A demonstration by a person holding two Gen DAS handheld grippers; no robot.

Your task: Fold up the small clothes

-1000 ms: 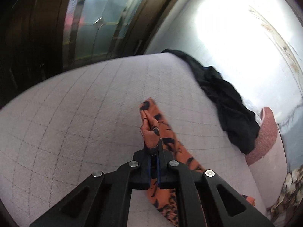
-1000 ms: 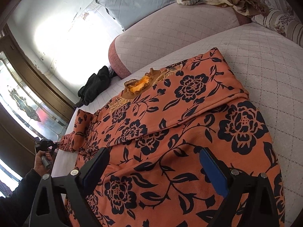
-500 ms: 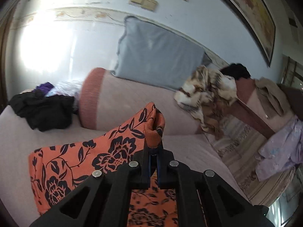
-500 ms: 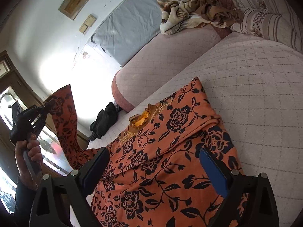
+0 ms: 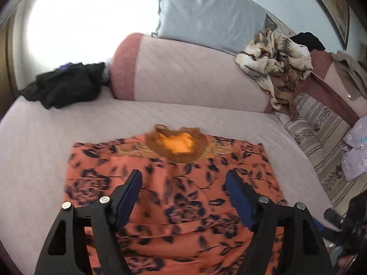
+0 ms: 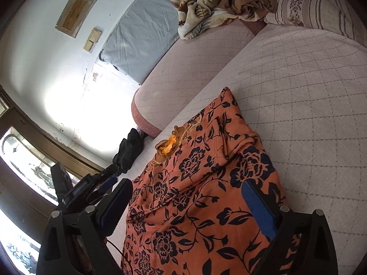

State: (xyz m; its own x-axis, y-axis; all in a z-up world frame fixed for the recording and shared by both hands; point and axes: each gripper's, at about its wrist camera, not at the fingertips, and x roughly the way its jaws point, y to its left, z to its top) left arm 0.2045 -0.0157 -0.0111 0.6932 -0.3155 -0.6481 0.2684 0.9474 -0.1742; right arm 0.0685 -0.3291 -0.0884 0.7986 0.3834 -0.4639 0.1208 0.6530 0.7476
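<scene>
An orange top with a dark flower print [image 5: 183, 197] lies flat on the pale quilted bed [image 5: 34, 151], its brown collar [image 5: 179, 144] towards the bolster. Both sleeves are folded in over the body [image 6: 206, 176]. My left gripper [image 5: 183, 178] hovers over the top's middle. Its jaws are opening, and nothing is pinched between the blue pads [image 5: 128, 197]. In the right wrist view the left gripper [image 6: 101, 183] shows at the garment's left edge. My right gripper [image 6: 185, 188] stands open above the lower part of the top, gripping nothing.
A black clothes heap [image 5: 66, 87] sits at the far left beside a pink bolster [image 5: 188, 78]. Behind the bolster leans a grey pillow [image 5: 206, 16]. A brown patterned blanket [image 5: 275, 61], a striped cushion [image 5: 321, 123] and a lilac garment [image 5: 355, 155] crowd the right side.
My left gripper carried the pinched sleeve up from the bed's left side and across the top. It then let go, and its jaws now stand apart. The right gripper stayed open and tilted slightly.
</scene>
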